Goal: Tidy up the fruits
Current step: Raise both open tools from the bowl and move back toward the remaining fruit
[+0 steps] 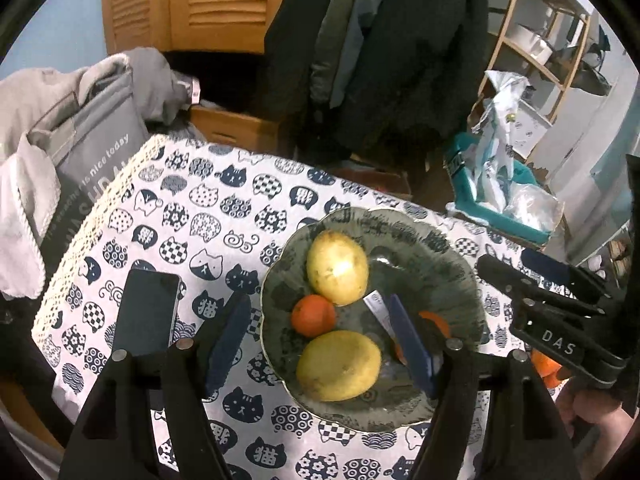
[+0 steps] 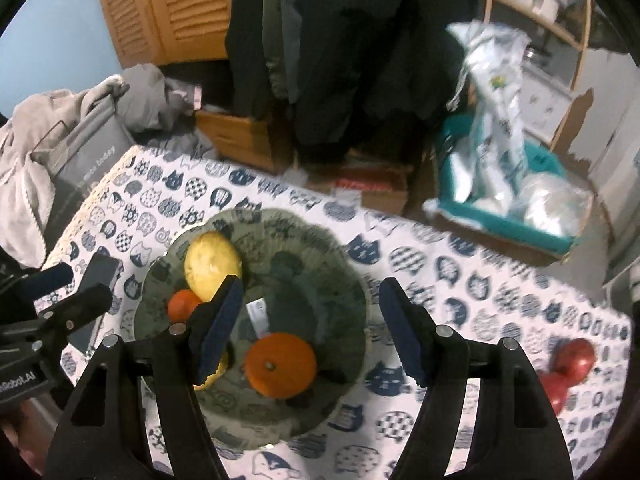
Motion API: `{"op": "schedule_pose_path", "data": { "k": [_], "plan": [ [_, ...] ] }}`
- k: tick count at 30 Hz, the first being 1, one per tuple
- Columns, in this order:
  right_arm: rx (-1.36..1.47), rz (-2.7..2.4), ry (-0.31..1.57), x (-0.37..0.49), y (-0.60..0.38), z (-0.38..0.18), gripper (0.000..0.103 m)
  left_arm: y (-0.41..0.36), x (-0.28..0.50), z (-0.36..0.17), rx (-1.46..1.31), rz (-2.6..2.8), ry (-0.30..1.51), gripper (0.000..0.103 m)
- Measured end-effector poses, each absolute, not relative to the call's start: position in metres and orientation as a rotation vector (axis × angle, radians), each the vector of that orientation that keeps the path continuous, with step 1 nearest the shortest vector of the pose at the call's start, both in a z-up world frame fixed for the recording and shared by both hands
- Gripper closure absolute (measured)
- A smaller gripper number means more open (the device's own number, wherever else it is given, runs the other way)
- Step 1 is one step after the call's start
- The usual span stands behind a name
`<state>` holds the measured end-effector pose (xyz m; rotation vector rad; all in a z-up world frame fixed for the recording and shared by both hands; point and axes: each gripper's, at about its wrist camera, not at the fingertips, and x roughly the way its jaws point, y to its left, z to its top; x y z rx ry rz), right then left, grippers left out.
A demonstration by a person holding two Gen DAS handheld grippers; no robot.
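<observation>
Cat-print tablecloth [image 1: 192, 216] (coats [image 1: 400, 40] behind) under green plate [image 1: 440, 264].

We note a dark green scalloped plate [image 1: 436, 248] on the cat-print cloth. On it lie two yellow fruits, one at the far left [image 1: 337, 267], one at the near left [image 1: 339, 365], both on their sides. A small orange [image 1: 313, 315] sits between them, touching the far one. A larger orange [image 2: 281, 365], stem end up, rests near the plate's middle. Two red apples [image 2: 570, 368] lie together off the plate, well to its right.
</observation>
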<state>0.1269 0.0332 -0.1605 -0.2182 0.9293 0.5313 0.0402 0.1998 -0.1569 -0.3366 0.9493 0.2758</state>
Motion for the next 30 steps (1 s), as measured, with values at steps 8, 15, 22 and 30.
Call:
{"op": "schedule_pose_path", "data": {
  "k": [8,15,22,30],
  "plan": [
    [-0.234,0.476,0.827,0.109,0.003,-0.12,0.027,0.18,0.03,-0.122,-0.313,0.25,0.873,0.023],
    [-0.236,0.438,0.749,0.089,-0.028,-0.091,0.024,0.157,0.021,-0.095,-0.241,0.232,0.809,0.016],
    [-0.225,0.403,0.7,0.068,-0.063,-0.071,0.018,0.139,0.012,-0.071,-0.222,0.199,0.762,0.015],
    [-0.2,0.353,0.689,0.054,-0.106,-0.056,0.016,0.111,0.006,-0.052,-0.163,0.166,0.722,0.009]
  ]
}}
